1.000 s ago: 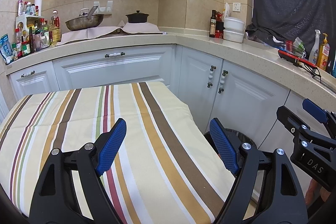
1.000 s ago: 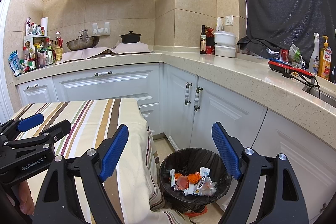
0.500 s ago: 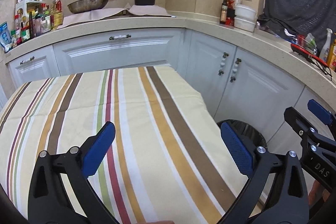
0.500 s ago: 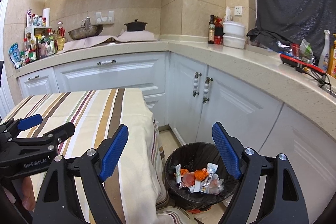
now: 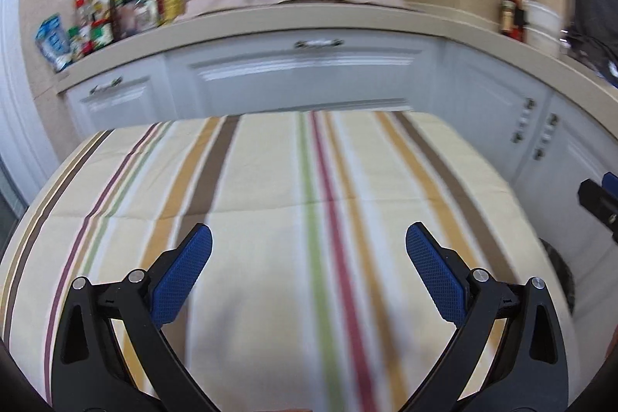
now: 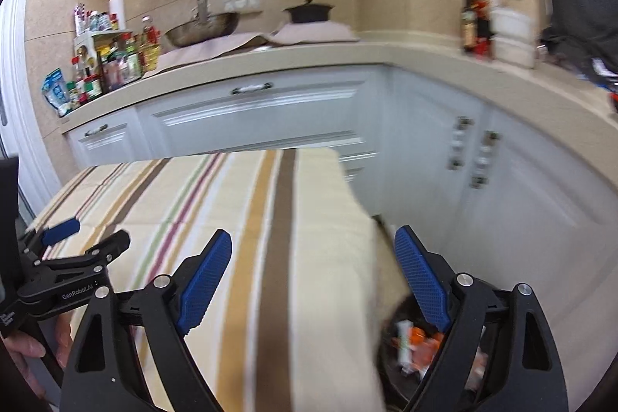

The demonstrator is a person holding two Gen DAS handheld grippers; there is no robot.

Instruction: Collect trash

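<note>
- Trash (image 6: 415, 342) first: it's a blurry heap of orange and white wrappers down in the black-lined bin (image 6: 390, 327), which sits on the floor at the right edge of the table, partly hidden behind the right gripper's right-hand finger.
- Right gripper (image 6: 313, 273) has its 2 blue pads (image 6: 204, 280) spread wide with nothing between them. The jaws have just been opening a bit more, and they hang over the table's right edge, so cloth shows in most of the gap and the bin at its right side.
- Left gripper (image 5: 309, 273) is about as wide open as it gets, 2 blue pads (image 5: 181, 273) far apart, nothing gripped. It opened up within the last second too. It sits above the middle of the table, pointing down at the cloth.
- Striped tablecloth (image 5: 309, 180) covers the whole table: cream with brown, mustard, red and green stripes, and no trash on the part I can see.
- From the right wrist view the left gripper shows at the left edge, with a hand (image 6: 23, 350) under it.
- From the left wrist view, the tip of the right gripper pokes in at the far right, and only a dark sliver of the bin peeks out past the cloth.
- Further out: white cabinets (image 6: 255, 111) under a beige countertop (image 5: 309, 14), a metal wok (image 6: 201, 27), a black pot (image 6: 309, 12), a cluster of bottles and jars (image 5: 116, 10) on the left, all pretty motion-blurred.
</note>
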